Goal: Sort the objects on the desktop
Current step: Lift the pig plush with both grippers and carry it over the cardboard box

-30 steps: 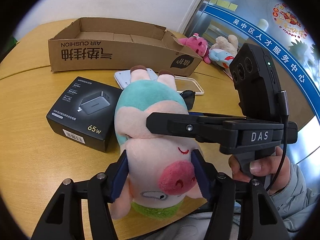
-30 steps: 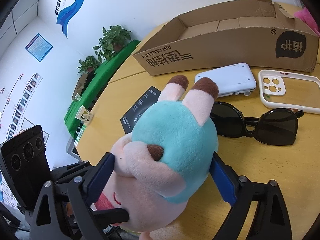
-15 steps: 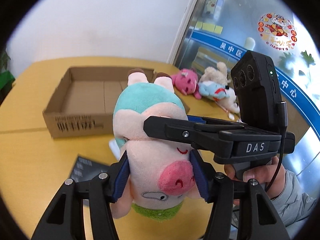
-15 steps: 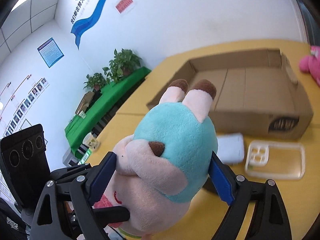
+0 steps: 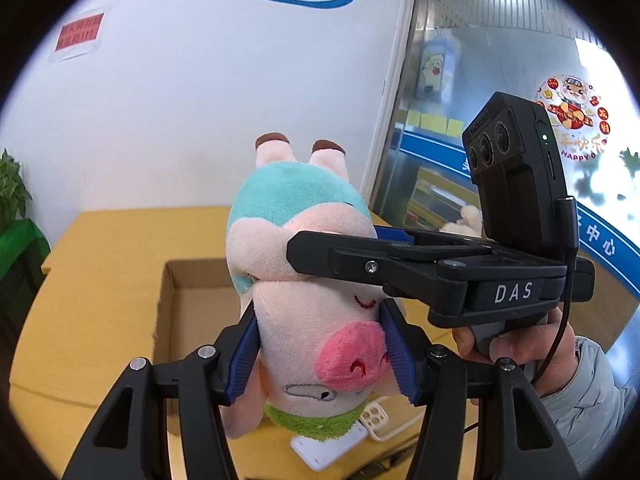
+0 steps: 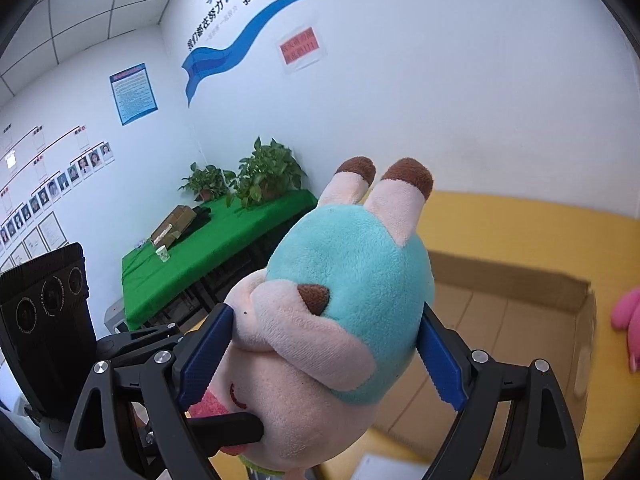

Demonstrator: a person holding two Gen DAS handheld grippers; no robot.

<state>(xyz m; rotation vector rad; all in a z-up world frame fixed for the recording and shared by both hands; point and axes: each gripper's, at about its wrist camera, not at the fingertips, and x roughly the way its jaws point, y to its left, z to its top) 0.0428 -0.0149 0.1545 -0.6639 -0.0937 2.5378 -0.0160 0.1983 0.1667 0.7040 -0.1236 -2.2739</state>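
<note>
Held aloft at frame centre, upside down: plush pig [image 5: 312, 320], head clamped in the left gripper [image 5: 320, 354], teal body clamped in the right gripper [image 6: 320, 356]. Below and behind, open cardboard box [image 6: 520, 320] on the yellow table [image 5: 88, 280]. Risk: uneven release, leaving the toy dangling or tumbling outside the box.

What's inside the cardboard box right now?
The cardboard box shows only a bare cardboard floor where visible. The pig plush, clamped by the left gripper and right gripper, covers its near part.
</note>
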